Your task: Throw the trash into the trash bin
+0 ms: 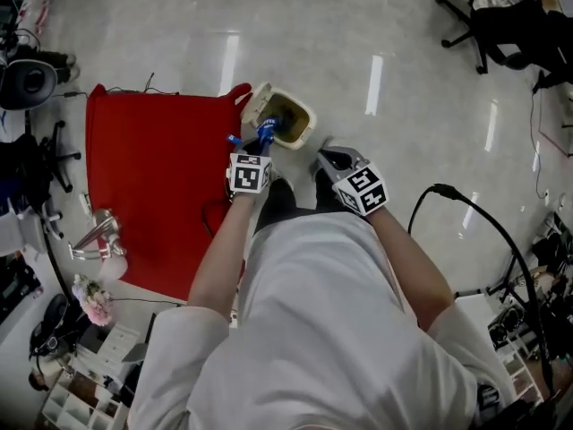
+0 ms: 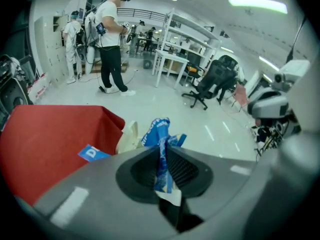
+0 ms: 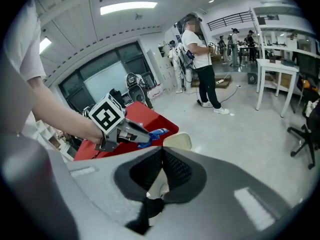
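Trash bin (image 2: 129,136) largely hidden behind the left tongs (image 2: 162,148)

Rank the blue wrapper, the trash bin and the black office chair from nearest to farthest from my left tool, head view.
1. blue wrapper, in the left tool.
2. trash bin, just beyond.
3. black office chair, far upper right.

Crumpled blue wrapper (image 2: 156,130) — by open cream bin (image 1: 258,99).
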Motion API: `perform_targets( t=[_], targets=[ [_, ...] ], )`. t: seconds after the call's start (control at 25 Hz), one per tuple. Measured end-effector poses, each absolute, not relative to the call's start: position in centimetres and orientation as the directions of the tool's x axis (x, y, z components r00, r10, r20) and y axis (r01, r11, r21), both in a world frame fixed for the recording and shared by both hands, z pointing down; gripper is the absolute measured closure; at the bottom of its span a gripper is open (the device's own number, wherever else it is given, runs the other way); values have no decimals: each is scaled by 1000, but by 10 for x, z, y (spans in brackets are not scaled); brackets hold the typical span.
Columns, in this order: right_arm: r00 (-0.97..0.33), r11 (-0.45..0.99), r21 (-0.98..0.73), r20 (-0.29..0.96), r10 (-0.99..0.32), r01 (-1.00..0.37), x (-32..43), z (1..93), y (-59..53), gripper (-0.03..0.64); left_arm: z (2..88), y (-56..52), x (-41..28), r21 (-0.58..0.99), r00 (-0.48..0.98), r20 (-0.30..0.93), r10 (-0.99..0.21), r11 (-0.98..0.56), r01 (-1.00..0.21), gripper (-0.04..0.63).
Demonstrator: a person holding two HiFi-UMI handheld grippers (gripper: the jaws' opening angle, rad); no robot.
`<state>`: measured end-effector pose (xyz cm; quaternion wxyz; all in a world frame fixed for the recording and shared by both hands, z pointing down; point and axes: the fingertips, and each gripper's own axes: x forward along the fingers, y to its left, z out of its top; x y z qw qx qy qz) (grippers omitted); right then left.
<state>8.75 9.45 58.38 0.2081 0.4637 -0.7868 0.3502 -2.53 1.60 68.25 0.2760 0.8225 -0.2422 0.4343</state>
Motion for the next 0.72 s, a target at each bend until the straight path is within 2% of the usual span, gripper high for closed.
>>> perform_targets(
  t=[0.32,0.72],
  targets=[
    [-480,285,-387,682,-551,-877,125,621,105,617,732,14,2,258,485,862,-148,-696,-671,543],
    [-468,205,-427,715,-519,-881,138,716,96,617,830,4,17,213,443,882,-160,-702,-679,540]
  ],
)
